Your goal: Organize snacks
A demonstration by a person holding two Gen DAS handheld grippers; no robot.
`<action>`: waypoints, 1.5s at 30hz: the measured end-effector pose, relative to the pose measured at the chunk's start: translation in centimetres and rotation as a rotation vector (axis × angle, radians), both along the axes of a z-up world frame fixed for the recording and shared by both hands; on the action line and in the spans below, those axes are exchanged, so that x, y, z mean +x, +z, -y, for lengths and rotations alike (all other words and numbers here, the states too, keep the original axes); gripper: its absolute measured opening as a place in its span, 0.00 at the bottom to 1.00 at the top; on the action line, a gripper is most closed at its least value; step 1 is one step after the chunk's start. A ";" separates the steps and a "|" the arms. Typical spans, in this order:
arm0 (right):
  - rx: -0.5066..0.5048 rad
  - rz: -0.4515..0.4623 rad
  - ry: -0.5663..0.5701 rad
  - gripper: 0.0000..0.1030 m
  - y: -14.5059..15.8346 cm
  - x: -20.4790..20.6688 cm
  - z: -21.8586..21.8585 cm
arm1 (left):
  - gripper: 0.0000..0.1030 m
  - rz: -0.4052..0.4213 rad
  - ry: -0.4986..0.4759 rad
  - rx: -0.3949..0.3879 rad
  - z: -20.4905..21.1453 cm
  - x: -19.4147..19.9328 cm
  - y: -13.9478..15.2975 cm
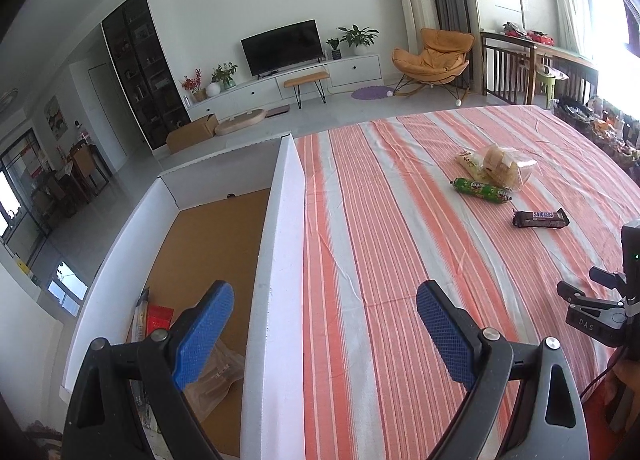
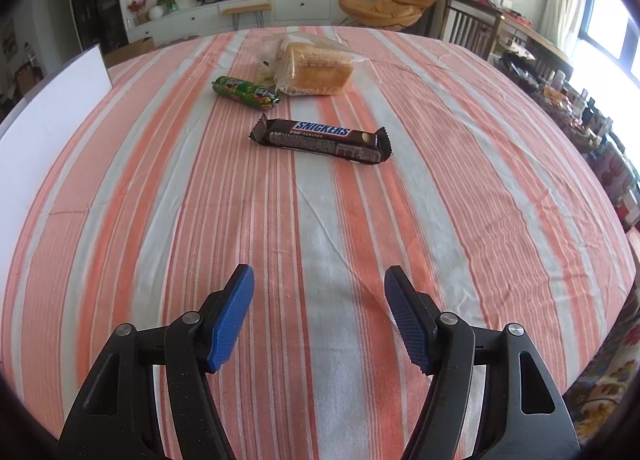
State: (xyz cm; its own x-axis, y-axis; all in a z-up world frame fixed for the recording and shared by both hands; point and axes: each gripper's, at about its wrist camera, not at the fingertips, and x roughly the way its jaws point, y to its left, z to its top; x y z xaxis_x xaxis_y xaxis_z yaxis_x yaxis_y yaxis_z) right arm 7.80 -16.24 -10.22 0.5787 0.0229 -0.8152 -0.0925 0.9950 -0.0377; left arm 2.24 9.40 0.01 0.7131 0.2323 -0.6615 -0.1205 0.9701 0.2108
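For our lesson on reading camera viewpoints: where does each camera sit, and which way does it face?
Left wrist: on the left hand-held gripper, looking down astride the white box wall; own open blue fingers and the right hand-held gripper show.
Right wrist: on the right hand-held gripper, facing the Snickers bar; own open fingers show.
Shared: Snickers bar, green sausage, bread, striped cloth.

"SNICKERS" on chocolate bar wrapper [image 2: 321, 140]
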 end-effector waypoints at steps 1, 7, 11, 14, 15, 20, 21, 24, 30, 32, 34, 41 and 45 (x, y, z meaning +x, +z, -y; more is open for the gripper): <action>0.003 -0.002 -0.001 0.69 0.0 0.0 0.0 | 0.90 -0.001 -0.001 0.003 0.1 0.0 0.0; 0.017 -0.004 -0.004 0.69 0.0 0.0 0.3 | 0.90 -0.010 -0.009 0.013 0.6 0.5 -0.2; 0.026 -0.007 -0.005 0.69 0.0 0.0 0.5 | 0.90 -0.018 -0.019 0.015 1.2 0.8 -0.4; 0.032 -0.015 -0.006 0.69 -0.1 0.1 0.5 | 0.90 -0.027 -0.037 -0.003 1.6 1.0 -0.8; 0.030 -0.020 -0.006 0.69 -0.2 0.1 0.5 | 0.90 -0.035 -0.046 -0.013 1.9 1.0 -1.1; 0.020 -0.038 -0.011 0.69 -0.5 0.3 0.4 | 0.90 -0.161 -0.124 -0.106 3.4 2.7 -4.8; 0.019 -0.039 -0.013 0.69 -0.5 0.3 0.4 | 0.90 -0.191 -0.137 -0.125 3.8 3.2 -5.8; 0.024 -0.037 -0.018 0.69 -0.4 0.3 0.5 | 0.90 -0.267 -0.138 -0.144 4.5 5.0 -8.9; 0.041 -0.054 -0.033 0.73 -0.6 0.4 1.0 | 0.90 -0.315 -0.070 -0.174 4.0 7.9 -12.5; 0.039 -0.055 -0.029 0.75 -0.6 0.4 0.9 | 0.90 -0.330 -0.050 -0.187 3.8 8.5 -13.2; 0.039 -0.060 -0.022 0.78 -0.7 0.5 0.8 | 0.93 -0.327 -0.036 -0.199 3.8 8.7 -13.8; 0.040 -0.067 -0.008 0.82 -0.7 0.5 0.6 | 1.00 -0.218 -0.025 -0.234 2.6 7.6 -14.4; 0.043 -0.070 -0.002 0.85 -0.8 0.5 0.6 | 1.00 -0.186 -0.026 -0.231 2.6 7.0 -14.5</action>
